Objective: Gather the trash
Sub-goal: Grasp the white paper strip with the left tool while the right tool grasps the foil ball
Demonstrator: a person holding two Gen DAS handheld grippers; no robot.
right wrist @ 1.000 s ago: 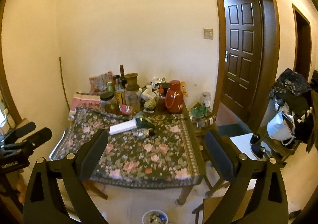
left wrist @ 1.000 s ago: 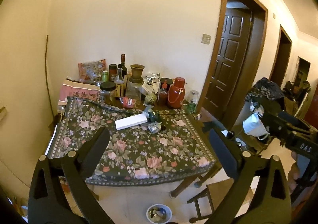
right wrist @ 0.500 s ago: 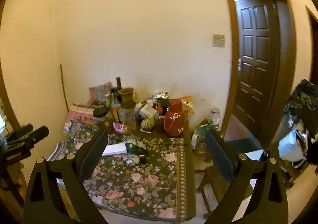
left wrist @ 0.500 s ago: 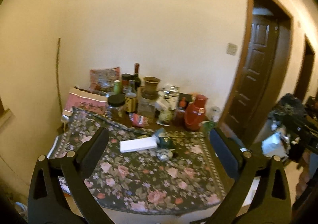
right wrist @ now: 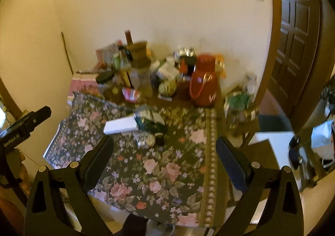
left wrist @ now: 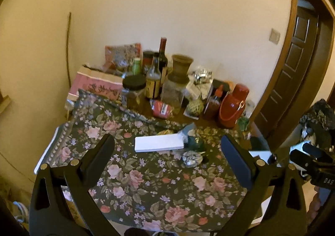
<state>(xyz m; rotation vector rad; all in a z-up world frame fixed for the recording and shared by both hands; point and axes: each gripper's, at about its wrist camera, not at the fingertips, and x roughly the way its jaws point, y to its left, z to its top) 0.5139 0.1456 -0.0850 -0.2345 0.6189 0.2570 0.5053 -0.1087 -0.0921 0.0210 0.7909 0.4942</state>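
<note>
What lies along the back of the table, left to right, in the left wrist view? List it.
Pink patterned box → black-lidded jar → clear bottle with yellow label → brown vase on a glass jar → red-capped sauce bottle → red thermos.

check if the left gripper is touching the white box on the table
Apart. In the left wrist view the left gripper hangs open above the floral cloth, and the white box lies beyond its fingertips with patterned cloth showing between them.

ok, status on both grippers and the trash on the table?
Left gripper open, empty. Right gripper open, empty. Crumpled foil wad and green wrapper on floral cloth, beside white box. Path clear.
</note>
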